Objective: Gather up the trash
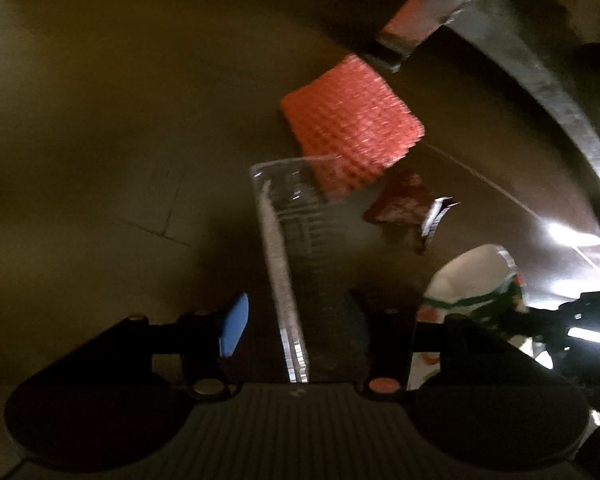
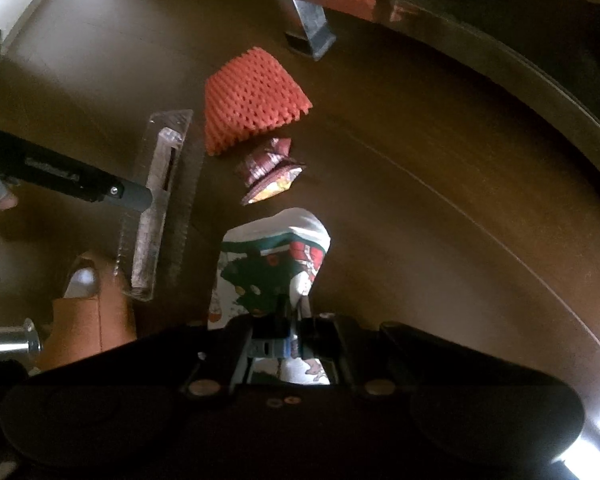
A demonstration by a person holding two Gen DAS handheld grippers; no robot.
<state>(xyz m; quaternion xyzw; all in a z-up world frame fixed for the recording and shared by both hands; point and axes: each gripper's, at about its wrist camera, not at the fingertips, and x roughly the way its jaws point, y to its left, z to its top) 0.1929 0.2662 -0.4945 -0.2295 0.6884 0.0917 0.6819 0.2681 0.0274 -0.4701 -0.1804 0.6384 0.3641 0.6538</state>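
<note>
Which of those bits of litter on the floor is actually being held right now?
The white printed wrapper, pinched in the right hand-held gripper. The orange foam net and the crumpled reddish packet lie loose on the floor beyond it.

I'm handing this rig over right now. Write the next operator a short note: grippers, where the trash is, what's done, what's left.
Left gripper: jaws apart around a clear plastic tray, pads not pressing it; treat it as not gripped.
Right gripper: shut on the white printed wrapper, held above the floor.
On the brown floor: orange foam net and a crumpled snack wrapper, close together near the metal furniture leg.
Done: printed wrapper picked up.
Left: bin it, then secure the tray, net and snack wrapper. No bin is in view.
</note>
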